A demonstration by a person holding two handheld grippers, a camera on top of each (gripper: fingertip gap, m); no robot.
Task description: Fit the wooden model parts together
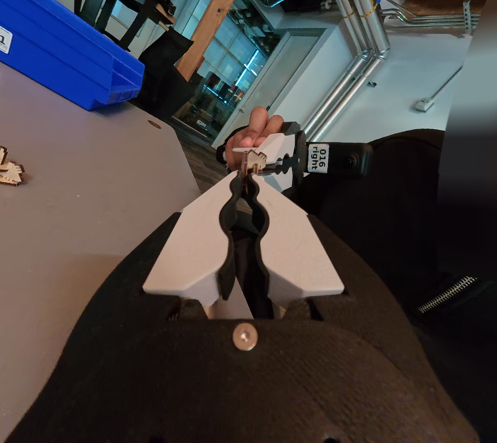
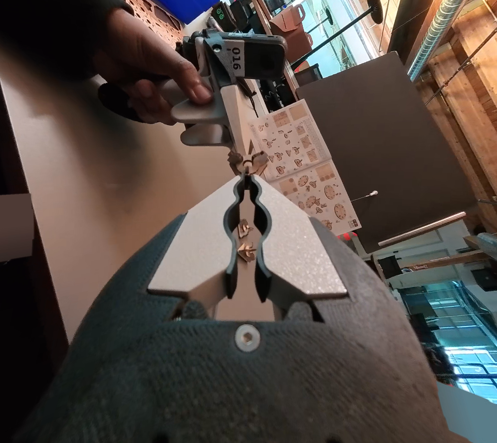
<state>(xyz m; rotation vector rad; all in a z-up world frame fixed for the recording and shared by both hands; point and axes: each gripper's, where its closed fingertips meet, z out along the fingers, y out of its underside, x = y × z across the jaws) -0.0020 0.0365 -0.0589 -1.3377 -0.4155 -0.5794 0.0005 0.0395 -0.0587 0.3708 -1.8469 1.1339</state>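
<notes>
A small assembly of pale laser-cut wooden pieces (image 1: 256, 158) is held in the air off the table's edge, between both grippers. My left gripper (image 1: 245, 177) is shut on a thin upright wooden piece of it, the dark pads pressed on both faces. My right gripper (image 1: 265, 165) comes in from the right, held by a hand, and is shut on the piece that crosses it. In the right wrist view my right gripper (image 2: 247, 177) pinches a thin tab of the assembly (image 2: 248, 161). The left gripper (image 2: 243, 154) meets it from above.
A grey table (image 1: 94, 214) carries a blue bin (image 1: 67, 53) and loose wooden pieces (image 1: 10, 171) at the left. A printed instruction sheet (image 2: 309, 169), a brown wooden sheet with cut-outs (image 2: 150, 10) and more loose pieces (image 2: 246, 241) lie on the table. The tips of both grippers are at nearly the same place.
</notes>
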